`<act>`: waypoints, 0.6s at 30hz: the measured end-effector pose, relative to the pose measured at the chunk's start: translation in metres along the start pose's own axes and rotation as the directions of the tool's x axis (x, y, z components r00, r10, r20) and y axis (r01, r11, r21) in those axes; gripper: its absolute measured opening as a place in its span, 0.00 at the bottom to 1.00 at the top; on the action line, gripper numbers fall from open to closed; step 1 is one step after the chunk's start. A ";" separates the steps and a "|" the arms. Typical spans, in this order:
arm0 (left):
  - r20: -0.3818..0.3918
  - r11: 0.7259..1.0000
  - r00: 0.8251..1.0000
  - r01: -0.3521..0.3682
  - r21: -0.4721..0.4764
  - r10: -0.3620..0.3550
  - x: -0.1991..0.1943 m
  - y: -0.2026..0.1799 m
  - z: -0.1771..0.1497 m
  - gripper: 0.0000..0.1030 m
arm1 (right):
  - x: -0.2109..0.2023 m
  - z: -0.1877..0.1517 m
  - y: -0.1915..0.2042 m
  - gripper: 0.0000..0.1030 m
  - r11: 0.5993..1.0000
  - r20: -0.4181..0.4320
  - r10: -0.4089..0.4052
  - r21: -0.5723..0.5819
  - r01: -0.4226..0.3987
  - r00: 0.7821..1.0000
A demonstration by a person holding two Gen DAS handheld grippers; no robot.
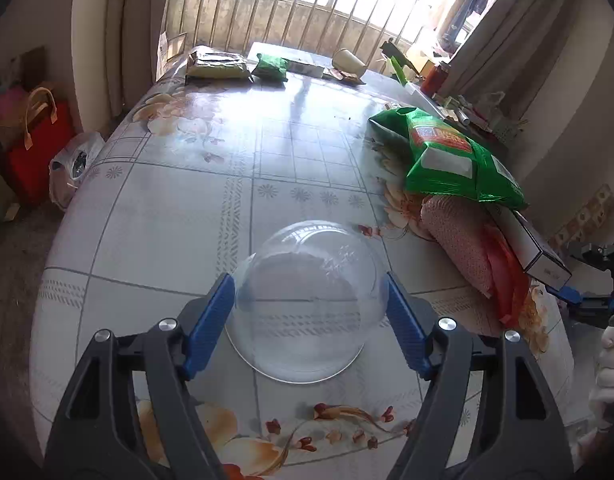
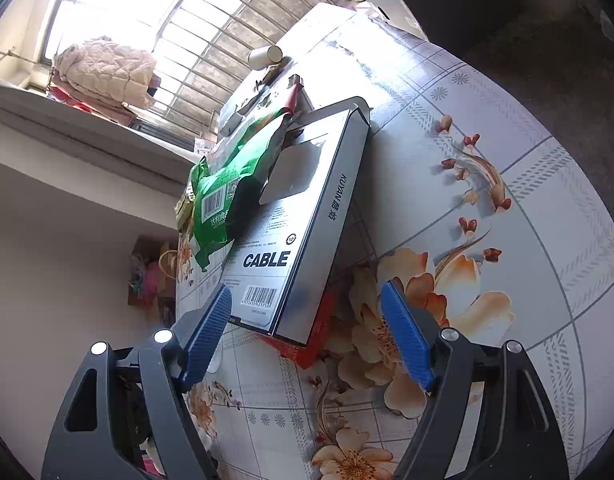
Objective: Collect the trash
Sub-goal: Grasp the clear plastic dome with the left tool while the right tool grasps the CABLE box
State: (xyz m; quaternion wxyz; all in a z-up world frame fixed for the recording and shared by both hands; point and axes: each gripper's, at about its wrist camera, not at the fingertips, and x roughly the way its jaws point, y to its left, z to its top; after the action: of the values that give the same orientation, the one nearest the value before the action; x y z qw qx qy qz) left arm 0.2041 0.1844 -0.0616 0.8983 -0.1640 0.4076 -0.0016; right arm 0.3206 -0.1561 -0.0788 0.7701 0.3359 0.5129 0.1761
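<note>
A clear plastic dome lid point(image 1: 307, 300) lies upside-down-bowl style on the flowered tablecloth point(image 1: 187, 200). My left gripper point(image 1: 309, 292) is open, its blue fingers point(image 1: 211, 320) on either side of the dome, close to its walls. My right gripper point(image 2: 307, 300) is open and empty, fingers flanking the near end of a grey "CABLE" box point(image 2: 299, 216). The box rests on a red wrapper point(image 2: 307, 340), with a green snack bag point(image 2: 227, 188) over its far end. The same pile shows in the left wrist view: green bag point(image 1: 455, 156), box point(image 1: 531, 244), pink and red wrappers point(image 1: 467, 252).
At the table's far end lie a pale packet point(image 1: 217, 65), a small green bag point(image 1: 271, 67) and a tipped paper cup point(image 1: 349, 62). A red bag point(image 1: 39, 148) and a plastic bag point(image 1: 73, 164) stand on the floor at left. A barred window is behind.
</note>
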 end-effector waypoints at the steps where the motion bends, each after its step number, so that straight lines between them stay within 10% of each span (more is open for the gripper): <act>1: 0.004 1.000 1.000 0.001 0.004 -0.001 -0.005 -0.002 -0.008 0.69 | 0.006 0.004 -0.004 0.73 0.999 -0.010 0.021 0.031 -0.021 1.000; 18: -0.002 1.000 1.000 -0.017 -0.003 0.017 -0.035 -0.012 -0.041 0.69 | -0.003 -0.013 -0.038 0.31 0.969 -0.026 0.190 0.168 -0.183 0.981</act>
State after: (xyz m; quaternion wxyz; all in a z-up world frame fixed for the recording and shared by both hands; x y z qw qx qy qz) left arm 0.1526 0.1660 -0.0574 0.8976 -0.1618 0.4100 0.0065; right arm 0.3047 -0.1804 -0.1069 0.7085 0.4416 0.5080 0.2119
